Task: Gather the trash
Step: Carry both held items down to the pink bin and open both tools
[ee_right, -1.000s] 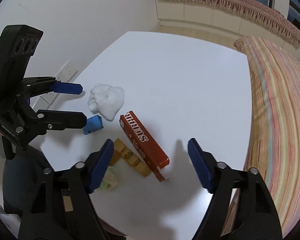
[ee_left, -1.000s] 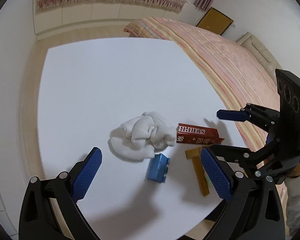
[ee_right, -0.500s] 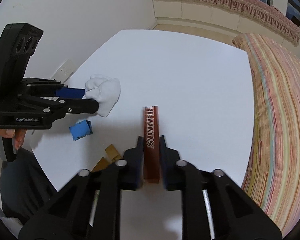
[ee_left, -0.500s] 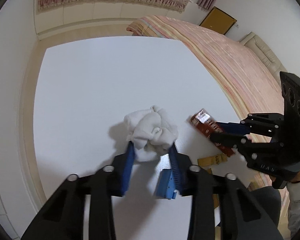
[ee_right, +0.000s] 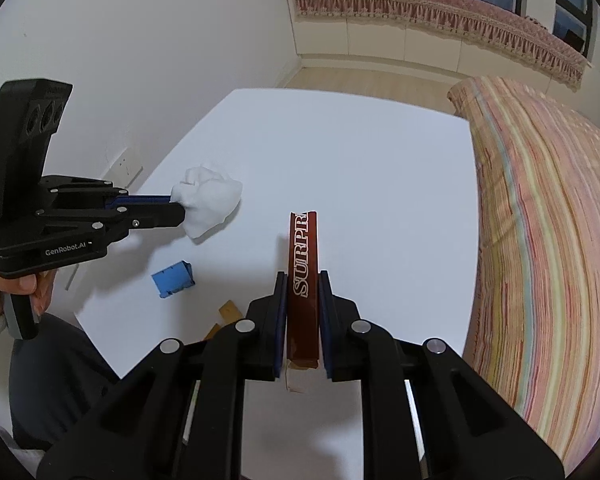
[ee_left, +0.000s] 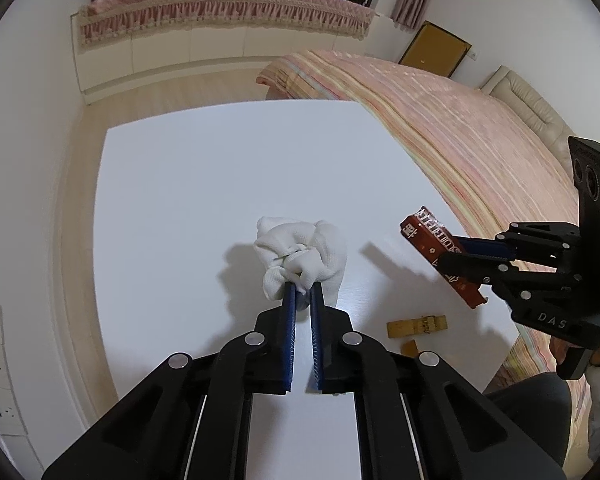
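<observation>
**Both claws loaded, scraps still on the counter**

Taking the white counter (ee_right: 380,168) as the landmark, from its left side: the left claw (ee_right: 178,210) is clamped on a crumpled white tissue (ee_right: 210,200), lifted just above the surface. Nearer the front edge lie a small blue box (ee_right: 174,279) and some yellow-brown cardboard pieces (ee_left: 417,326). Toward the middle, the right claw (ee_right: 303,312) is clamped on the lower end of a long red box (ee_right: 303,256), which sticks out over the counter.

The tissue is held by one fold and could slip free. The red box, gripped at one end, may swing or pivot.

The far half of the counter is bare. A striped bed (ee_right: 540,220) crowds its right edge; a wall (ee_right: 140,60) runs along the left.
</observation>
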`<state>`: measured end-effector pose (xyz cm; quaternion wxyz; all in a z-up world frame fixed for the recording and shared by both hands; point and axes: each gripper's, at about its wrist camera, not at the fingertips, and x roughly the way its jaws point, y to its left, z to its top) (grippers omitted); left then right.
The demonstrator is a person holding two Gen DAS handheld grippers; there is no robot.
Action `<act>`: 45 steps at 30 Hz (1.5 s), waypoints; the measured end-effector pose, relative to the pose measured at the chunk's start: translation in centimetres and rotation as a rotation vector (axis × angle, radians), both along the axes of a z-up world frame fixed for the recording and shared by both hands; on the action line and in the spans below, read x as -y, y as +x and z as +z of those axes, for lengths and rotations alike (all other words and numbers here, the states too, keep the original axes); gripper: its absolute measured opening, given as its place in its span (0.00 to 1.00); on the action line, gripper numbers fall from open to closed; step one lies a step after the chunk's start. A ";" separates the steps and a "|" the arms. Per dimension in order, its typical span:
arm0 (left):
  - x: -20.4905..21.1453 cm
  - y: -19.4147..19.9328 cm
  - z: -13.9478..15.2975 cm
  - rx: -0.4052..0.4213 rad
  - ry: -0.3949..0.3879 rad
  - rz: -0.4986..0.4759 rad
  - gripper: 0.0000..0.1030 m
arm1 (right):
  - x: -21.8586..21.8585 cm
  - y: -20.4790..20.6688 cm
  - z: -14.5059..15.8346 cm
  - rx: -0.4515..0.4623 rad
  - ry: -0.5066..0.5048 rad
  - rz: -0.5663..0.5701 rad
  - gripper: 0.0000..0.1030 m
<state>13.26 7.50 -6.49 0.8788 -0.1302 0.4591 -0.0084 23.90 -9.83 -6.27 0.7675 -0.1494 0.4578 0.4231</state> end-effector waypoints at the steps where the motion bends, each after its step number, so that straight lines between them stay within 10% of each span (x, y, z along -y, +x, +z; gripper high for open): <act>1: 0.1 0.0 0.3 0.003 0.003 0.000 0.07 | 0.2 -0.2 0.4 0.005 0.005 -0.002 0.14; 25: 6.8 -10.1 5.7 0.093 0.097 -0.094 0.07 | 6.9 -12.1 6.2 0.051 0.092 -0.029 0.14; 45: 11.8 -17.0 2.1 0.039 0.080 -0.178 0.07 | 10.7 -21.0 3.0 -0.036 0.062 -0.014 0.14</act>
